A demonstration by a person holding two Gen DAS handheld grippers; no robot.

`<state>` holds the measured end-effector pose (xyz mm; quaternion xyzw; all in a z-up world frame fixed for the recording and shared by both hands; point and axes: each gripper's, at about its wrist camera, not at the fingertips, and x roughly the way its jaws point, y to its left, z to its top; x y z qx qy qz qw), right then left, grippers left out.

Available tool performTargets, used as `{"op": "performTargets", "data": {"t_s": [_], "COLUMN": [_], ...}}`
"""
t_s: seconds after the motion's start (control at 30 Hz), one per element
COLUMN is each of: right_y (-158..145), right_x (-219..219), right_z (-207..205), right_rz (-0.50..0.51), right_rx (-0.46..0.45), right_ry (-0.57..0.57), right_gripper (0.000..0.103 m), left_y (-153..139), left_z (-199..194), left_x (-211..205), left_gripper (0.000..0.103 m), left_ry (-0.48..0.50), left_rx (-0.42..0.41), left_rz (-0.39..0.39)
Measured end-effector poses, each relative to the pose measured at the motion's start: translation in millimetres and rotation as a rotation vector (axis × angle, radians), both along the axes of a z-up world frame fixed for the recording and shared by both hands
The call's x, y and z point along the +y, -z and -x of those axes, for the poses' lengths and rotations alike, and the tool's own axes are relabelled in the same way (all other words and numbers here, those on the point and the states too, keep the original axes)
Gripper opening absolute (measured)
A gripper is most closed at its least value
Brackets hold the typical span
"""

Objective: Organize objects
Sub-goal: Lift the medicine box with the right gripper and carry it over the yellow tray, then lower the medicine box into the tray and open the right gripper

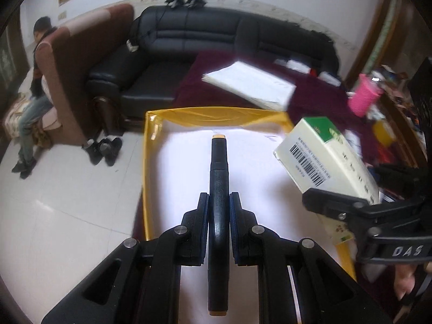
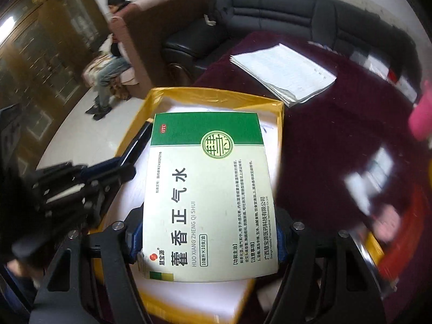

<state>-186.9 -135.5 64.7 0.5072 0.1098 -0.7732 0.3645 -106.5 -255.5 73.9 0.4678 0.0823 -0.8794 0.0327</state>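
Observation:
My left gripper (image 1: 219, 206) is shut on a black marker pen (image 1: 219, 167) with tan end caps, held lengthwise above a yellow-rimmed tray with a white bottom (image 1: 148, 162). My right gripper (image 2: 209, 236) is shut on a green-and-cream medicine box (image 2: 210, 197), held flat over the same tray (image 2: 210, 95). In the left wrist view the box (image 1: 326, 159) and the right gripper (image 1: 359, 208) are to the right of the pen. In the right wrist view the left gripper (image 2: 108, 172) and the pen (image 2: 137, 143) are to the left of the box.
The tray lies on a table with a dark maroon cloth (image 1: 232, 62). A stack of white papers (image 1: 251, 83) lies beyond the tray. A pink holder (image 1: 363, 97) and clutter stand at the right. A black sofa (image 1: 189, 43) and a seated person (image 1: 35, 81) are behind.

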Motion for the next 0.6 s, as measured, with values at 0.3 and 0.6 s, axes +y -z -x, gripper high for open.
{"op": "performTargets", "data": {"t_s": [0.3,0.6], "right_y": [54,65], "right_x": [-51,-70], "right_z": [50,61], "right_rz": [-0.037,-0.054], "right_rx": [-0.072,-0.059], "right_ry": [0.069,0.07], "right_gripper": [0.071,0.071], "left_y": [26,40], "left_z": [36,42], "left_x": [-36,-57], "left_gripper": [0.012,0.012], "left_ry": [-0.061,-0.067], "left_rx": [-0.032,-0.013], "left_rz": [-0.018,-0.135]}}
